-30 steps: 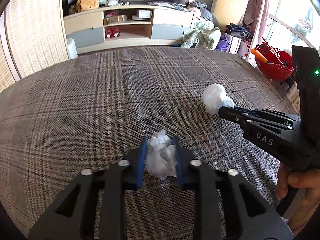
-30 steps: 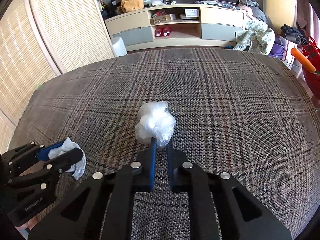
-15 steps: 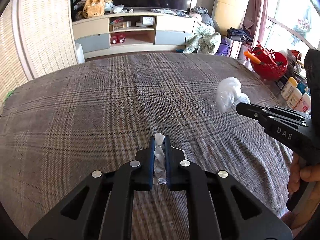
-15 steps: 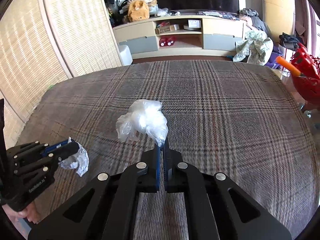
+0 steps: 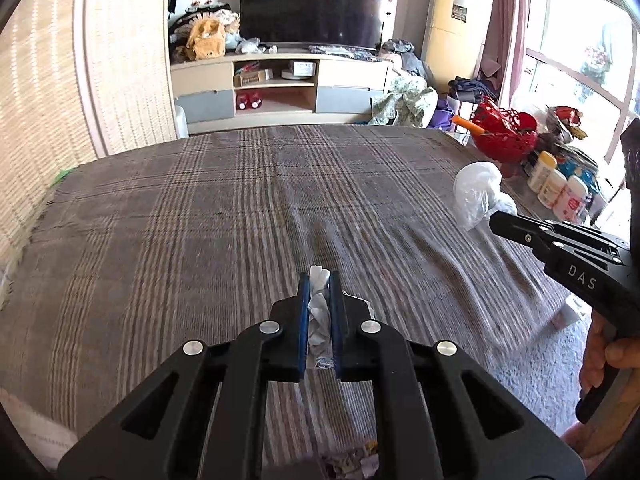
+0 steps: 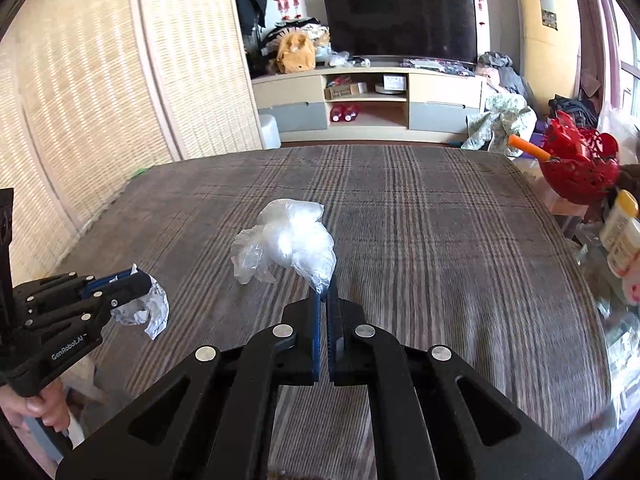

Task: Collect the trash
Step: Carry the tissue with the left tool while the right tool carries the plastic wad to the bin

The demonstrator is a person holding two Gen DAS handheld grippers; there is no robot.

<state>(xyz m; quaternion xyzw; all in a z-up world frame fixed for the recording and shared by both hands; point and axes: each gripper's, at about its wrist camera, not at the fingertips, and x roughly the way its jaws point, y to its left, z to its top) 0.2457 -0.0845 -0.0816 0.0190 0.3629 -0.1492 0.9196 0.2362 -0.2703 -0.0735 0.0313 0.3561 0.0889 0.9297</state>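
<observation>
Now my left tongs [image 5: 319, 280] pinch a crumpled white tissue [image 5: 318, 312], and my right tongs [image 6: 325, 292] clamp a clear plastic bag [image 6: 288, 240] above the plaid bed [image 5: 200, 216].

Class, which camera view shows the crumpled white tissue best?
The right wrist view: the crumpled tissue hangs in full side view from the left tool. The left wrist view shows only a strip of tissue squeezed between that tool's blue pads.

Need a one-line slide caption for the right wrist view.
Right gripper pinches a crumpled plastic bag above the plaid blanket.
</observation>
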